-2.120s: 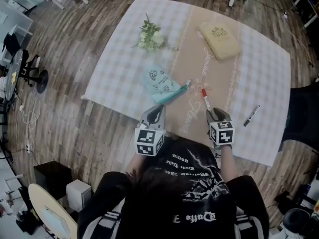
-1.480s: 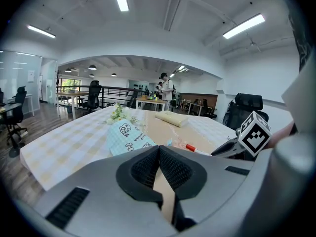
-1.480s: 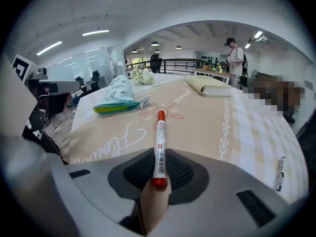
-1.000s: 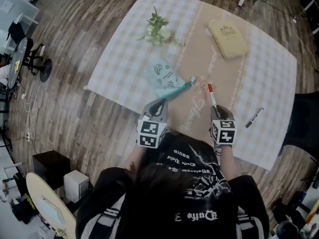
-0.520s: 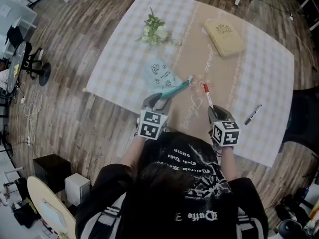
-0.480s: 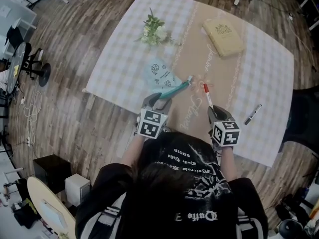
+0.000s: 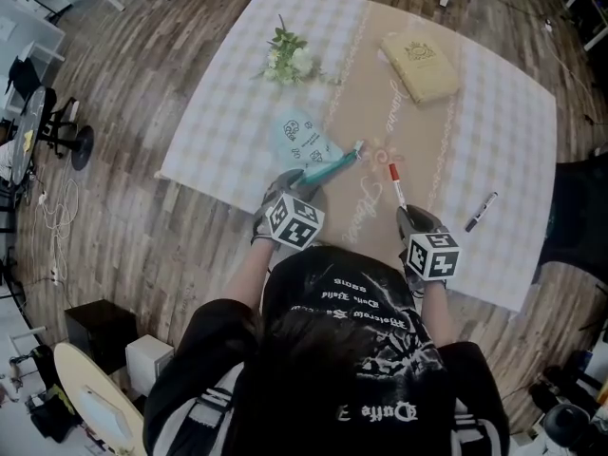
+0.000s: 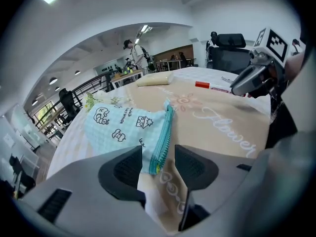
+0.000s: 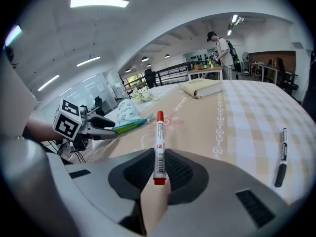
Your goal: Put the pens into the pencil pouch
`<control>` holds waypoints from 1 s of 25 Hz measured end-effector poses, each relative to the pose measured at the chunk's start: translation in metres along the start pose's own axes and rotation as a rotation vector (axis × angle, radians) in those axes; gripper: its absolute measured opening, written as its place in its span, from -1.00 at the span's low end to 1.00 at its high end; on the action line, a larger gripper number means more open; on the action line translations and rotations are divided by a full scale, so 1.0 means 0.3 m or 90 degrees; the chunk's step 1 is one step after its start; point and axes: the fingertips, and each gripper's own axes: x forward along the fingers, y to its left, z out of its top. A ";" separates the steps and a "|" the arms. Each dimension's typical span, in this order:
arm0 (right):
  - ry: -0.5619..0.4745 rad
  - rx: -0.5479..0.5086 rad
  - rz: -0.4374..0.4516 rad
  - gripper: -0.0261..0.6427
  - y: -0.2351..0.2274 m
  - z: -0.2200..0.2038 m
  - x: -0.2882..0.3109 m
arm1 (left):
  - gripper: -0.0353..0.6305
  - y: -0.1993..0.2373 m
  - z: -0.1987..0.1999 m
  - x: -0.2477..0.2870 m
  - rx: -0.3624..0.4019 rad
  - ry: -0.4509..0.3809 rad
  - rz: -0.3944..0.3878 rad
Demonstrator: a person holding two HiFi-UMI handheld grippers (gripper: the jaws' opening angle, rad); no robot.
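Note:
The light-blue printed pencil pouch lies on the tablecloth, its teal zipper edge facing the middle of the table. My left gripper sits at the pouch's near corner. Its jaws have just been opening and now stand open, with the zipper's near end between the pads but not pressed. In the head view the left gripper is just below the pouch. My right gripper is shut on a red-capped white pen that points away over the table. A black pen lies to the right.
A cream notebook lies at the far side of the table and a small bunch of flowers at the far left. The checked tablecloth has a beige runner down its middle. The table's near edge lies just below both grippers.
The left gripper has sunk toward the pouch's near corner and rolled, its marker cube now turned; its jaws have gone from shut to open. The right gripper keeps the red pen and shifted a little.

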 end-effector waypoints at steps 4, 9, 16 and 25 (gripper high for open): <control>0.001 -0.015 0.005 -0.69 0.014 0.001 0.001 | -0.42 0.014 0.007 0.011 -0.002 -0.004 0.016; 0.004 -0.041 0.016 -0.69 0.045 0.012 0.007 | -0.59 0.030 0.018 0.008 -0.032 -0.018 0.025; 0.007 -0.064 0.032 -0.69 0.075 0.023 0.009 | -0.76 0.064 0.084 -0.035 -0.081 -0.073 0.027; 0.001 -0.132 0.058 -0.69 0.134 0.087 -0.036 | -0.77 0.095 0.170 -0.102 -0.151 -0.134 0.020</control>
